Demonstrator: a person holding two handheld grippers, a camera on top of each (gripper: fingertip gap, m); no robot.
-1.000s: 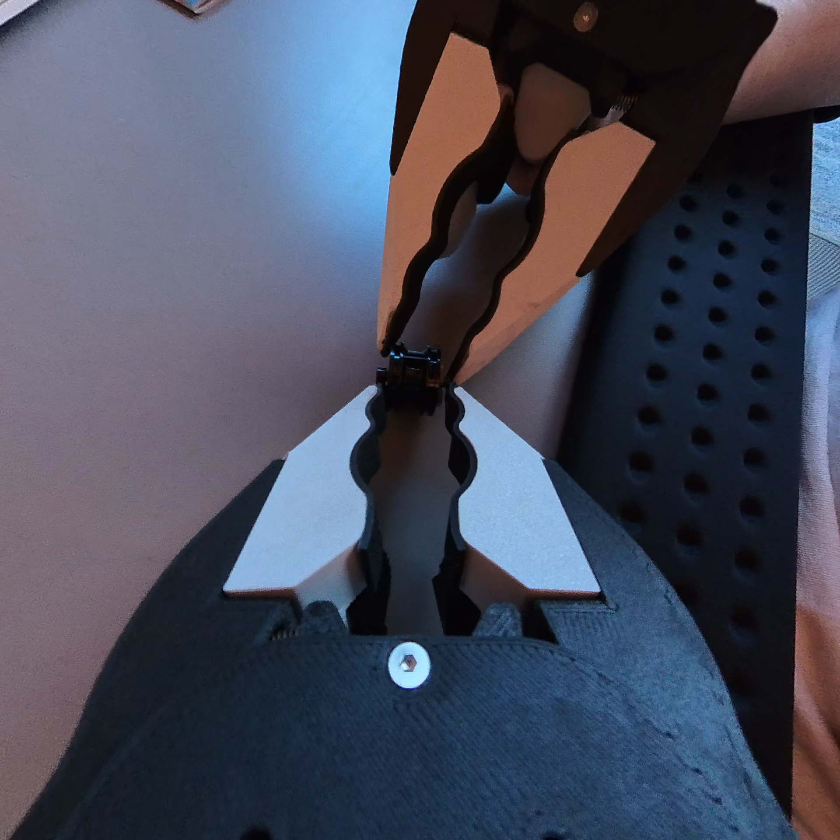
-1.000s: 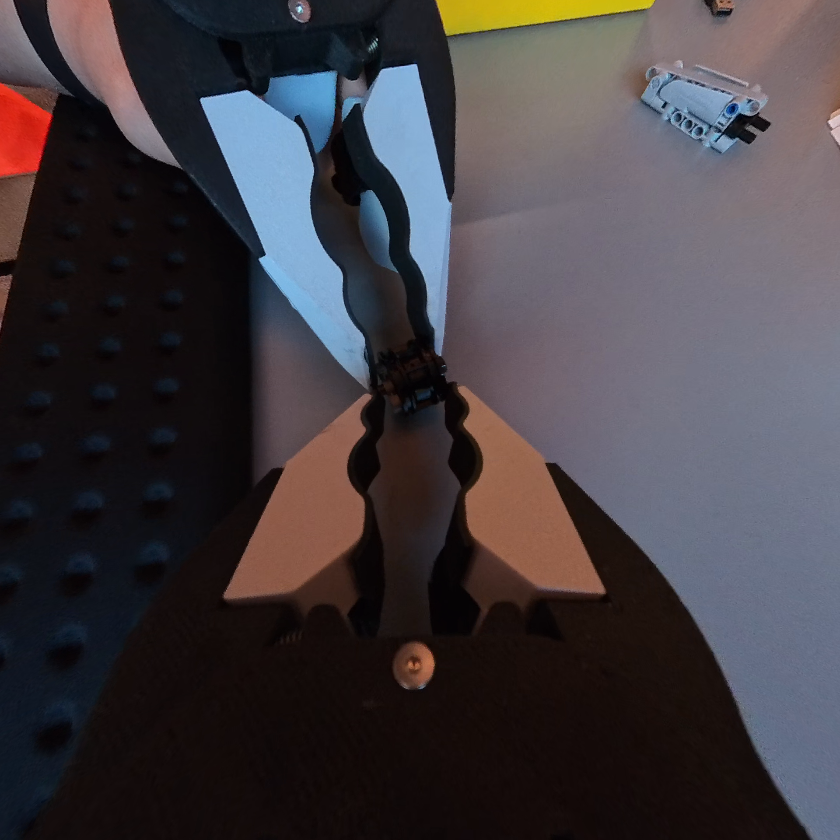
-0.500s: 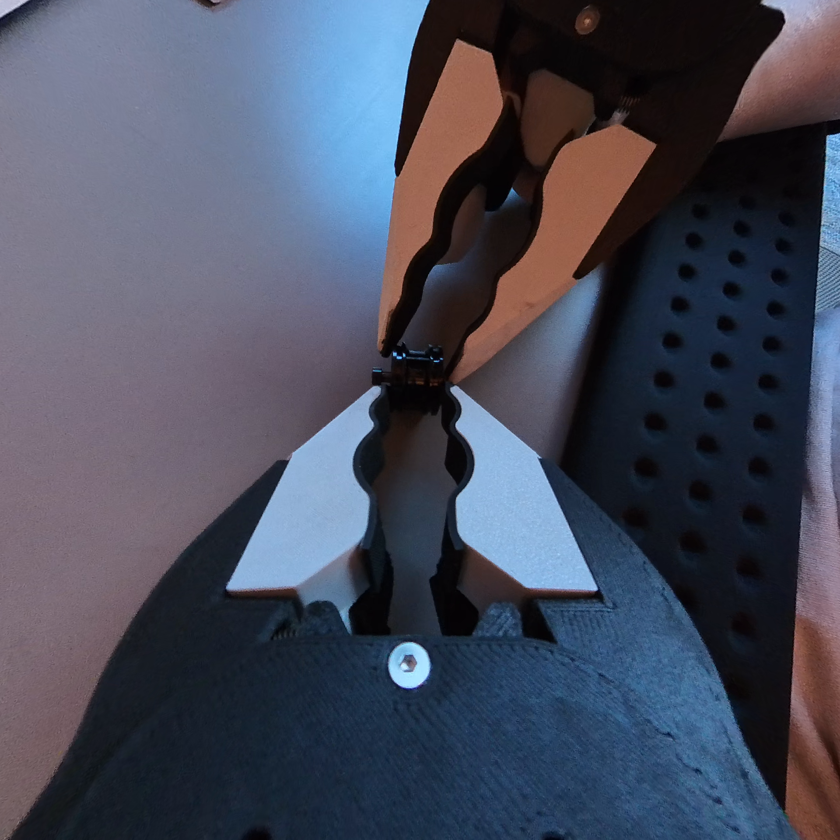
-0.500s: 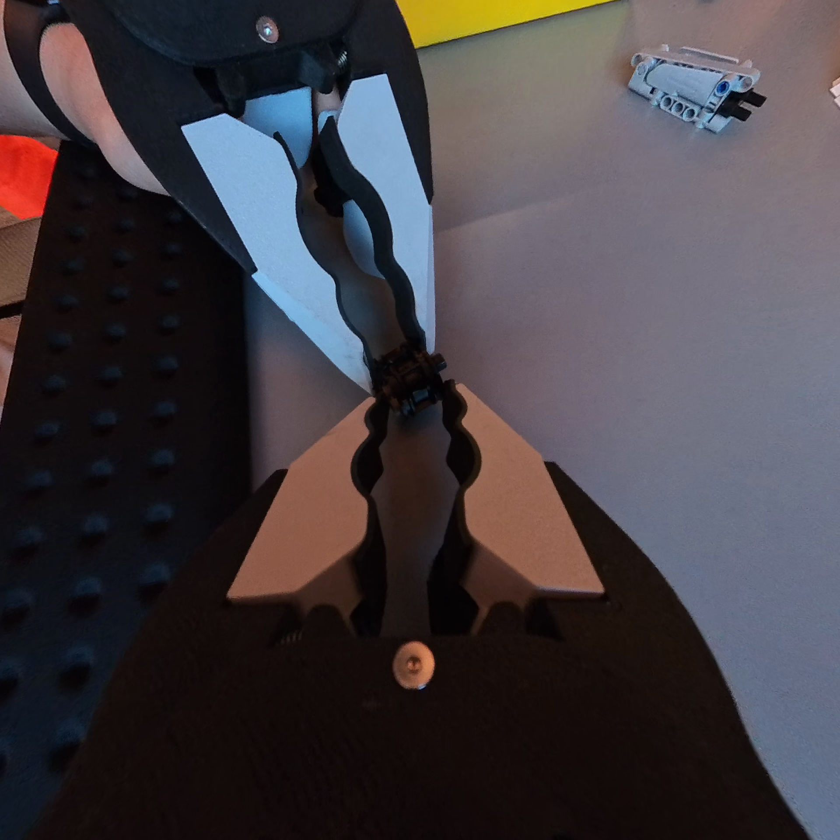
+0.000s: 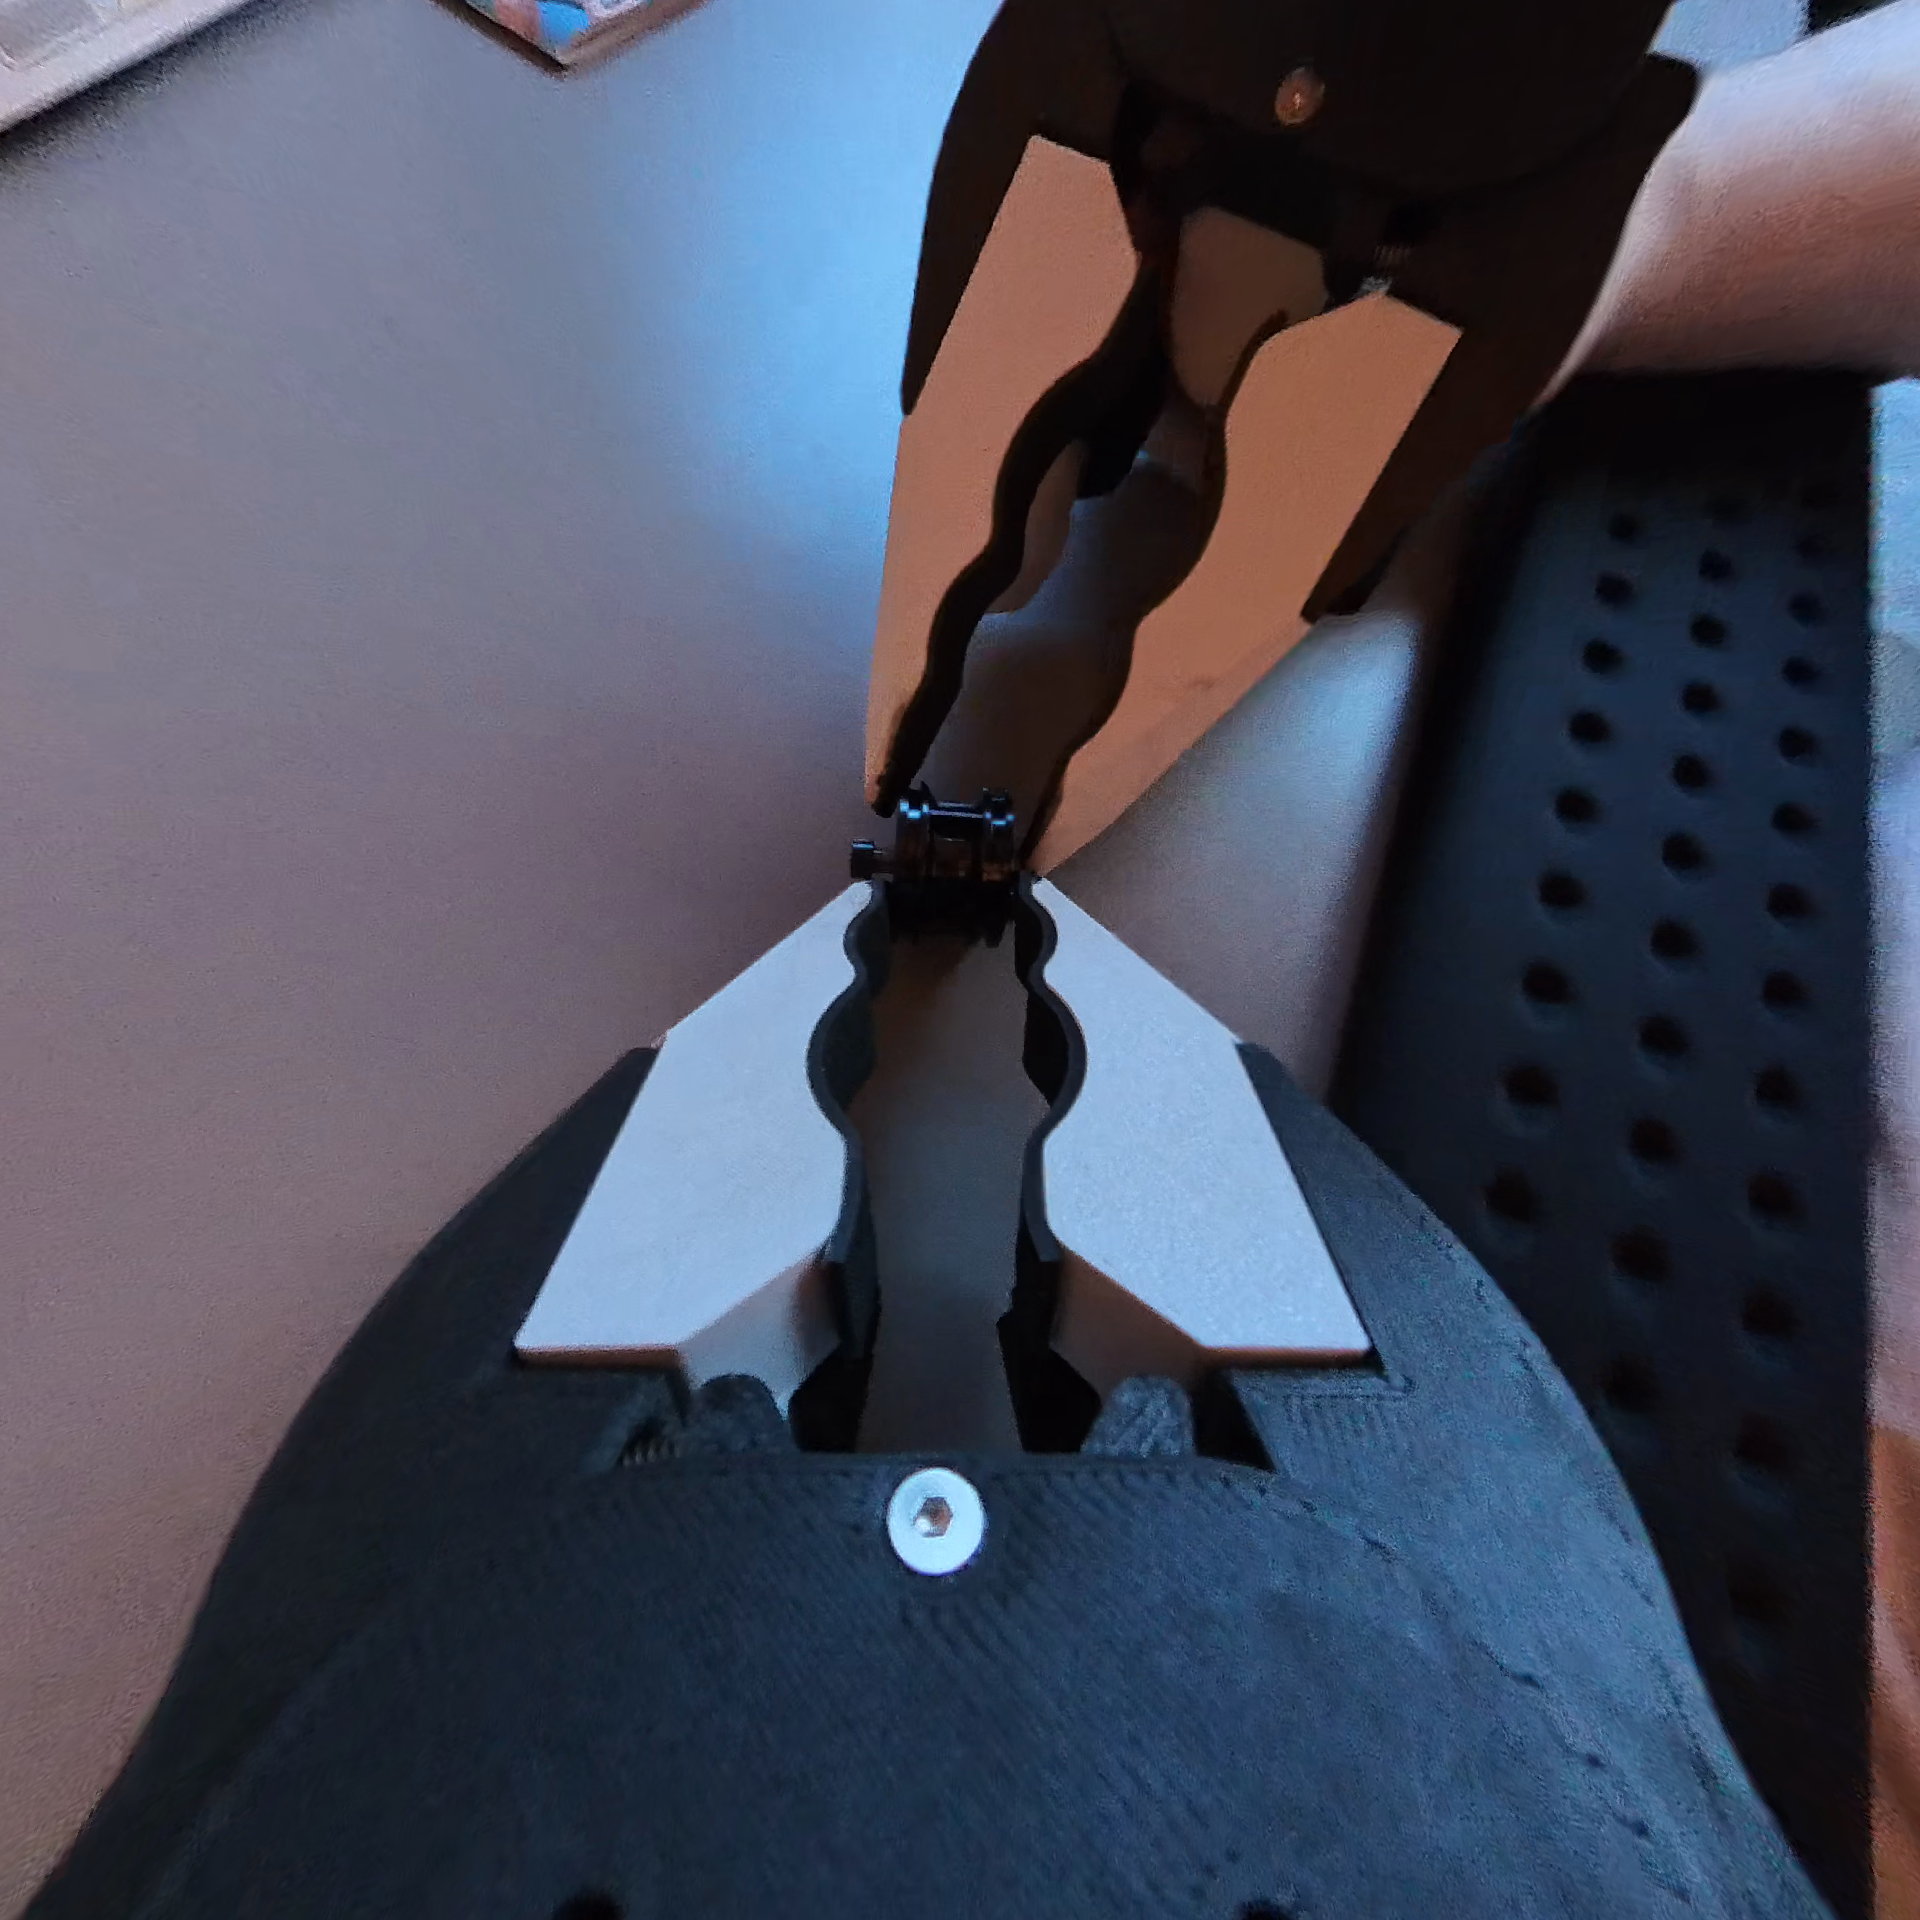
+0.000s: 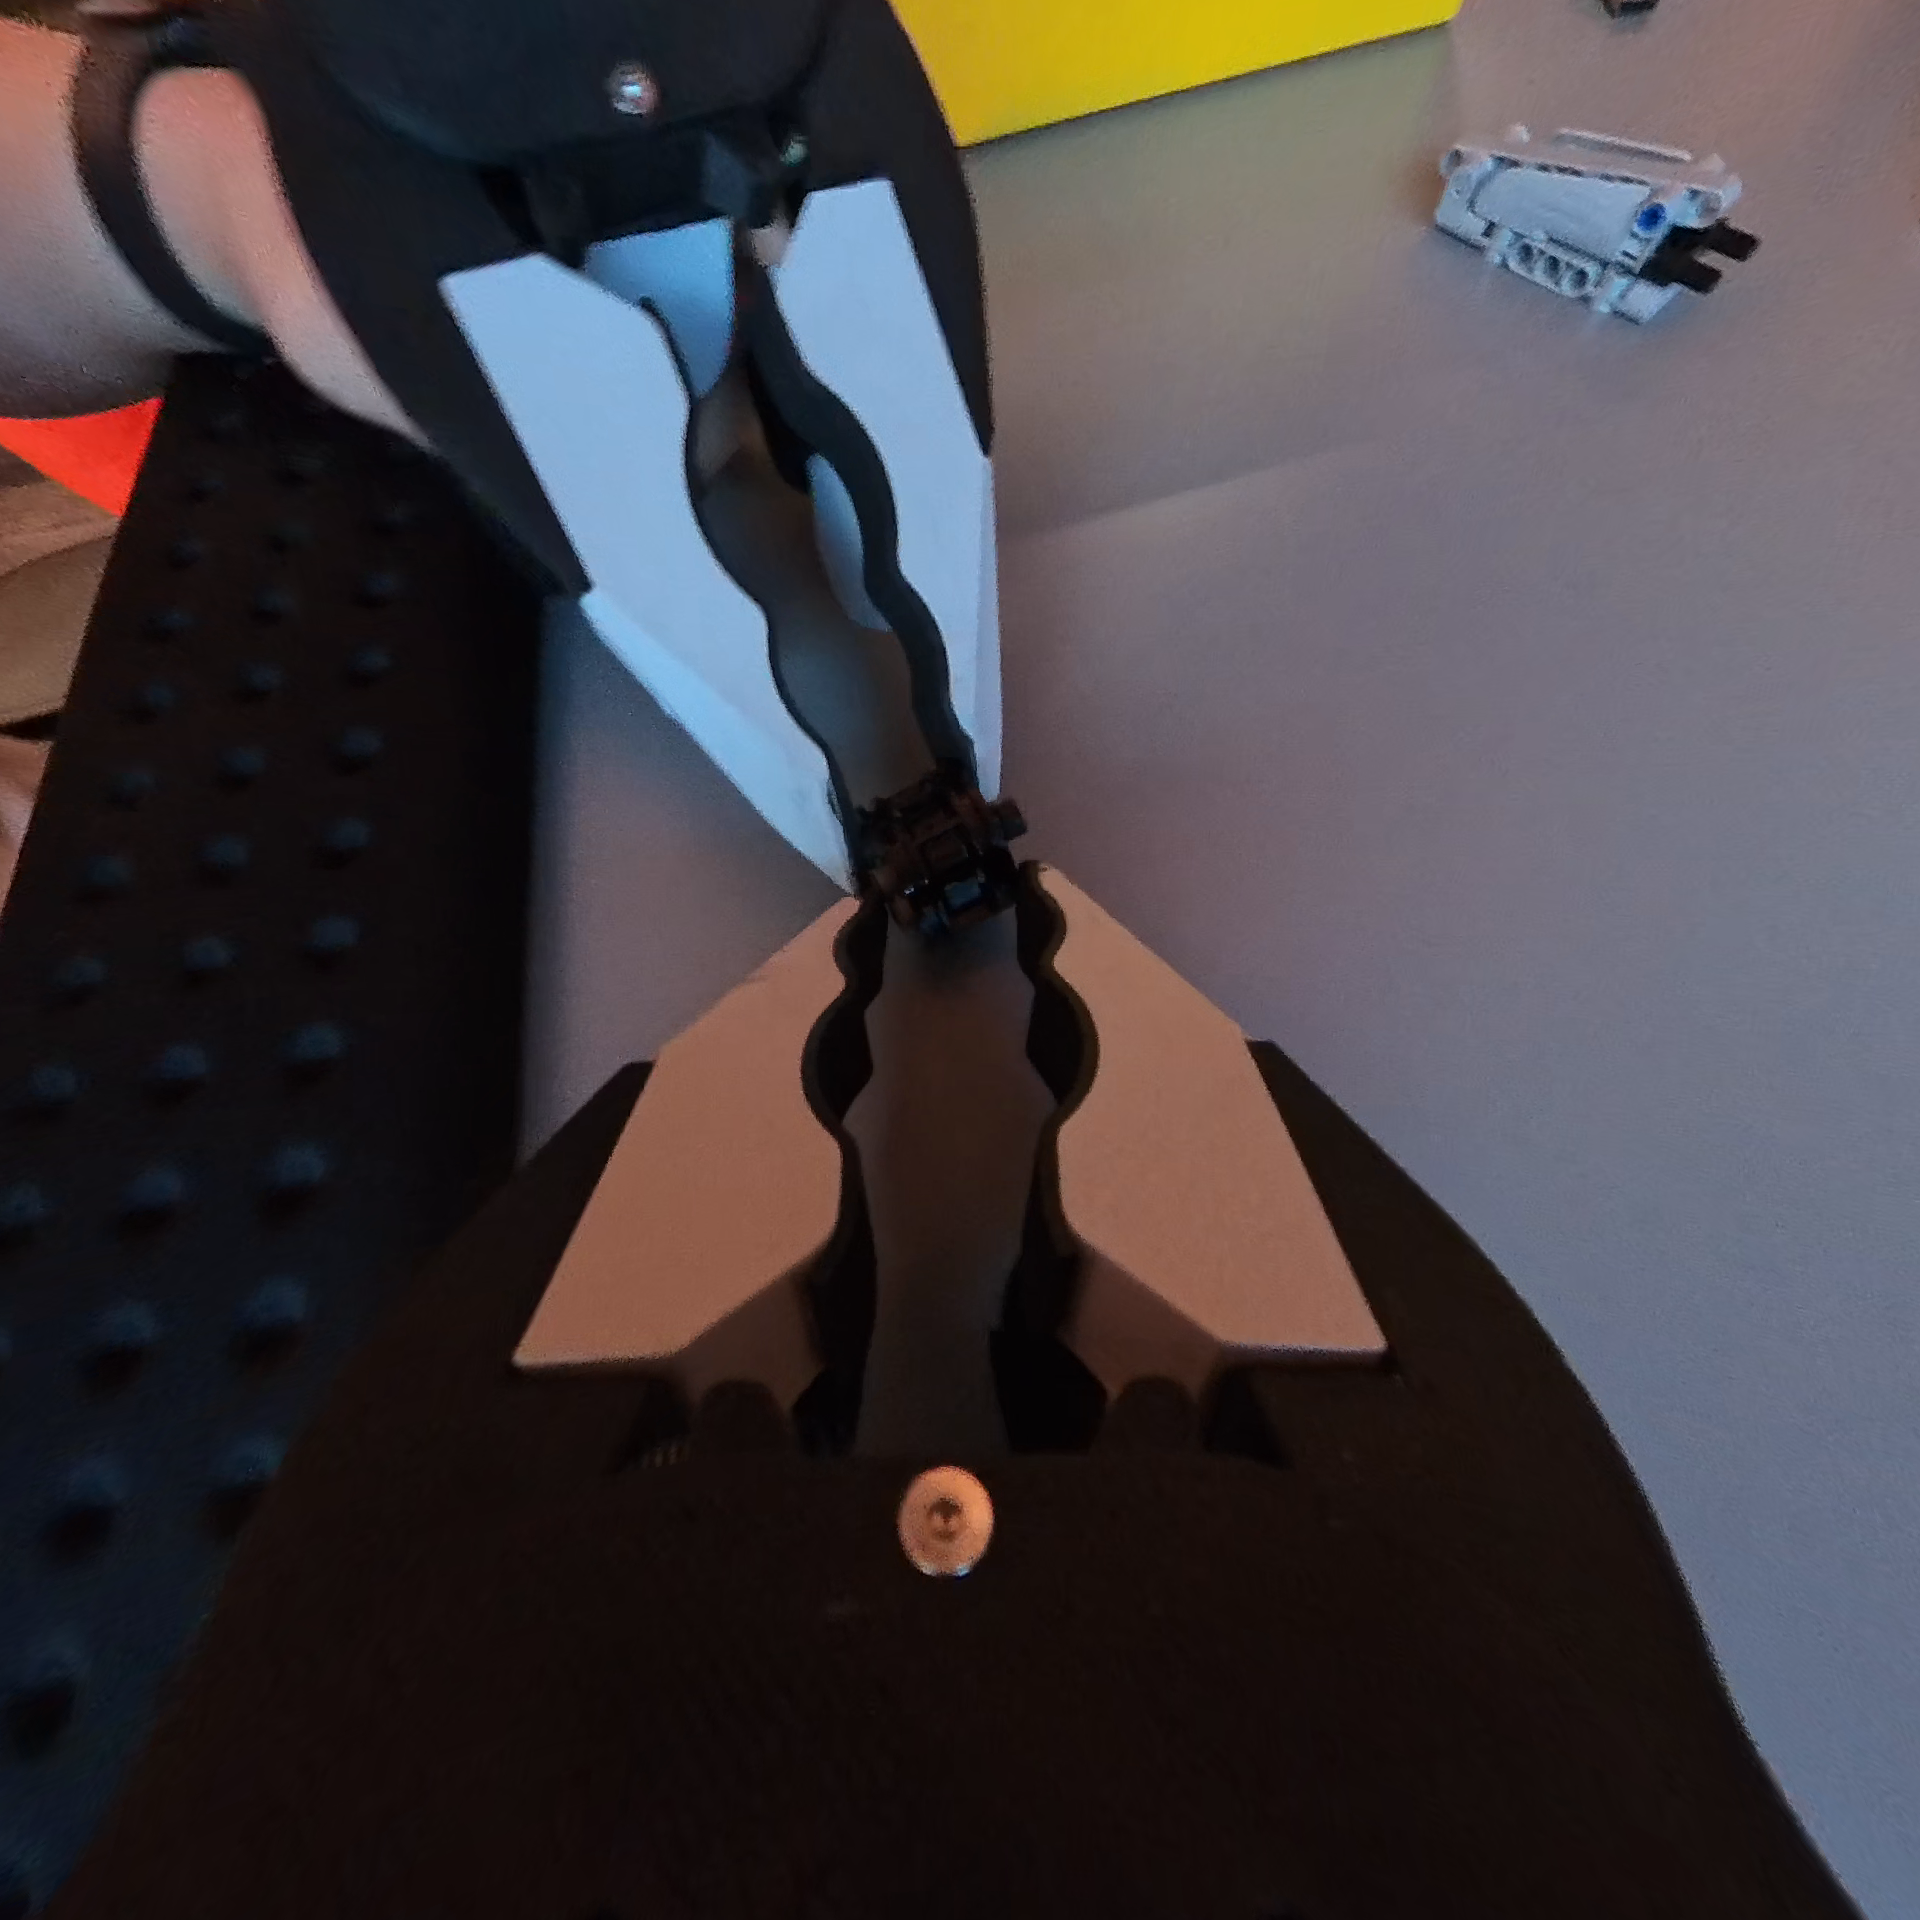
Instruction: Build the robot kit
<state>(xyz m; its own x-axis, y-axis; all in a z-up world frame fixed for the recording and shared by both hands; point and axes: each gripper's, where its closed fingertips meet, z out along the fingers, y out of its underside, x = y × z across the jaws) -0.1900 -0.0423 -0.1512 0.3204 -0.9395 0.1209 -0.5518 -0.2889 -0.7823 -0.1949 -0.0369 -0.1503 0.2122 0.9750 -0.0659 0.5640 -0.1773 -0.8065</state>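
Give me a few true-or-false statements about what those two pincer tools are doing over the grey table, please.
1. Both the left gripper and the right gripper pinch the same small black plastic part at their fingertips. True.
2. The small black plastic part lies flat on the grey table, with nothing touching it. False: it is clamped between the two grippers' tips.
3. A grey building-brick assembly with black pegs lies on the table beyond the grippers. True.
4. The studded mat beside the grippers is bright yellow. False: the mat is black; the yellow object is a separate thing at the far edge.
5. The two grippers meet tip to tip. True.
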